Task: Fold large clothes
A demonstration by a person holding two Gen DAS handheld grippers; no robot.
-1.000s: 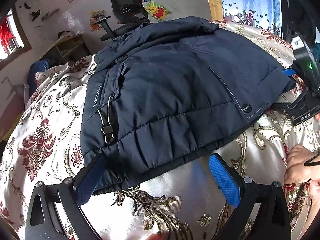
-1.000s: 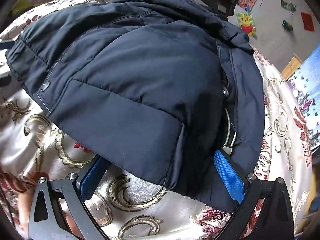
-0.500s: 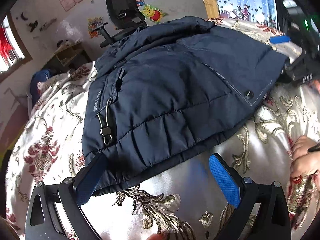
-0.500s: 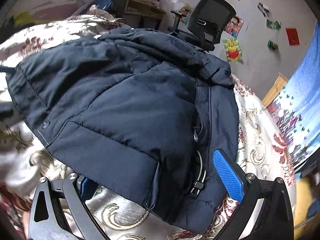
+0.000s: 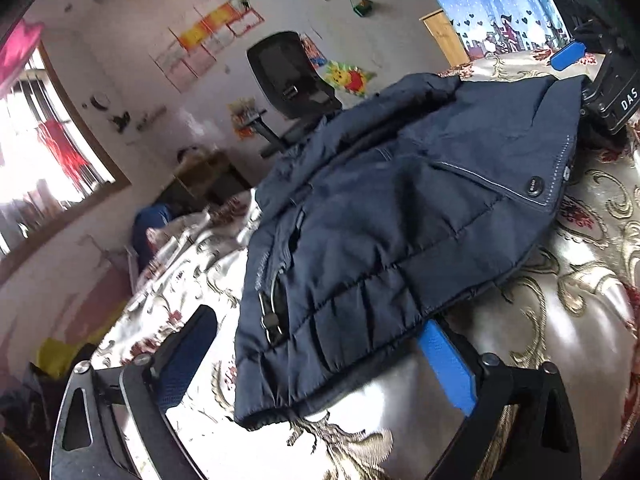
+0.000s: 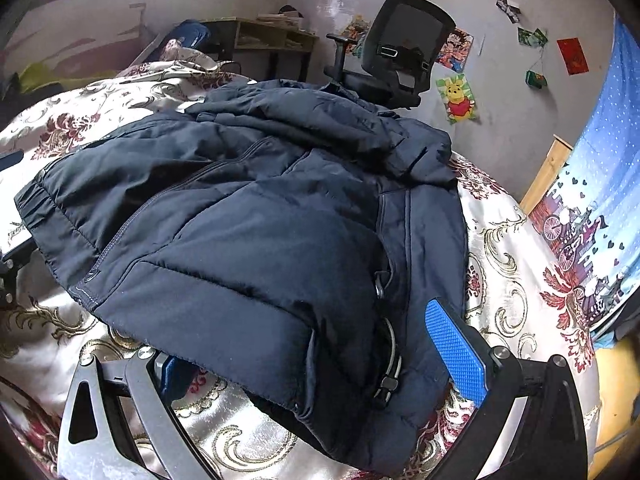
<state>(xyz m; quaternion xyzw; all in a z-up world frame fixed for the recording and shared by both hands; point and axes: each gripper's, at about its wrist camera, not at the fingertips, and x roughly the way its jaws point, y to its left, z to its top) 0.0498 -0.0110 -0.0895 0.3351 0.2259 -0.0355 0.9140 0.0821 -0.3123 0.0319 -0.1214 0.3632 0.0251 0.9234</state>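
A dark navy padded jacket (image 5: pixel 400 216) lies folded in a thick stack on a bed with a shiny floral cover (image 5: pixel 580 320); it also shows in the right wrist view (image 6: pixel 256 240). My left gripper (image 5: pixel 320 360) is open at one hem corner, with the hem lying between its blue pads. My right gripper (image 6: pixel 316 356) is open at the opposite corner; the jacket edge lies over its left finger. The right gripper's black body (image 5: pixel 612 92) shows at the far side of the jacket in the left wrist view.
A black office chair (image 6: pixel 400 52) stands beyond the bed by a wall with posters. A wooden desk (image 6: pixel 272 40) is at the back. A blue curtain (image 6: pixel 600 200) hangs to the right. A window (image 5: pixel 40 140) is on the left.
Both grippers have lifted and tilted back from the jacket's edges, so more of the room shows. The jacket stays on the bed. Both stay open.
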